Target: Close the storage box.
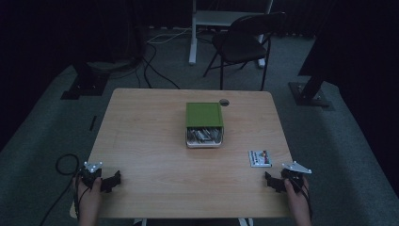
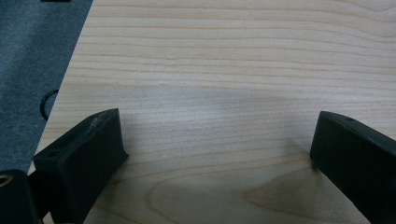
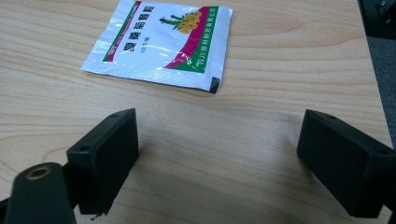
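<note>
Wooden table (image 1: 150,141), dim room. Right gripper (image 3: 217,154) spread wide, lined up near the packet (image 3: 161,42); left gripper (image 2: 217,154) released, idle.

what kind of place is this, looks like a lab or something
Probably a recording lab or studio rather than a home: a lone wooden table on grey carpet, dark curtains around it, cables trailing across the floor, and a folding chair beside stand bases.

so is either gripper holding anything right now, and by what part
Nothing is held. The left gripper and right gripper are both open over bare table; the sachet lies flat beyond the right jaws.
</note>
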Tool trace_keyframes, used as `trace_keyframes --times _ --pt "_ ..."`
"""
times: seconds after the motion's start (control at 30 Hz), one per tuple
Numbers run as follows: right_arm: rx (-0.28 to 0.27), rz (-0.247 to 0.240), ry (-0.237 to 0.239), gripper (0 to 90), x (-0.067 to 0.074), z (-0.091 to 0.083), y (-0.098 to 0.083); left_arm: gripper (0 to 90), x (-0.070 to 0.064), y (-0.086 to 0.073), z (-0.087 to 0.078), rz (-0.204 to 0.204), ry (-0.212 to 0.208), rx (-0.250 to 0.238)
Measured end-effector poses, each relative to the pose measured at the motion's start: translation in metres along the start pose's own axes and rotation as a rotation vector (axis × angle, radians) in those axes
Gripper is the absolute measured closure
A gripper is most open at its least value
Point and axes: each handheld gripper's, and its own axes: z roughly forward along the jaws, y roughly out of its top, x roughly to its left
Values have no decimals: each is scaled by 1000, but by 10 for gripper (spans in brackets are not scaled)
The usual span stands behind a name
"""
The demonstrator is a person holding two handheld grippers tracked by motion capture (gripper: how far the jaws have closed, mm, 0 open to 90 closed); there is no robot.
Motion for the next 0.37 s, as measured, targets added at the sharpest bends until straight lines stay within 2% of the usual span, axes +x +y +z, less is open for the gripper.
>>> trace_keyframes --times 0.37 --pt "0 0 0 123 0 0 0 27 -4 2 2 -28 27 2"
